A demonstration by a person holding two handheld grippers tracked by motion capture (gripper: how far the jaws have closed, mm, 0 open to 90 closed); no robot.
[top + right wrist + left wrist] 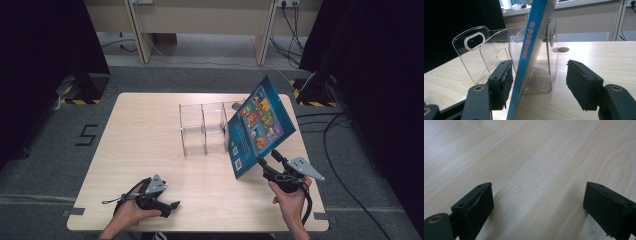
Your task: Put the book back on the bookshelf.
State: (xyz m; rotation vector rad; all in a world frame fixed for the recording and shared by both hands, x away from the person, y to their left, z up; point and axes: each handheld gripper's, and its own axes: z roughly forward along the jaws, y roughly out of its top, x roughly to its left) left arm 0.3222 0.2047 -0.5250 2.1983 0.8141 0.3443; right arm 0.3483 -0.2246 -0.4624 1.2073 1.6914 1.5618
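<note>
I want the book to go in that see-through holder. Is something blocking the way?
Nothing visible blocks it. The thin blue picture book leans tilted right beside the clear plastic divided rack, between the open fingers of the right gripper. The rack's slots look empty.

Pale wood tabletop point(145, 135); clear rack point(205, 131) stands on it, far-right of centre, w/ 3 slots.

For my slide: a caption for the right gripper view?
Blue book standing between the right gripper's open jaws, clear acrylic rack behind it on the wooden table.
</note>
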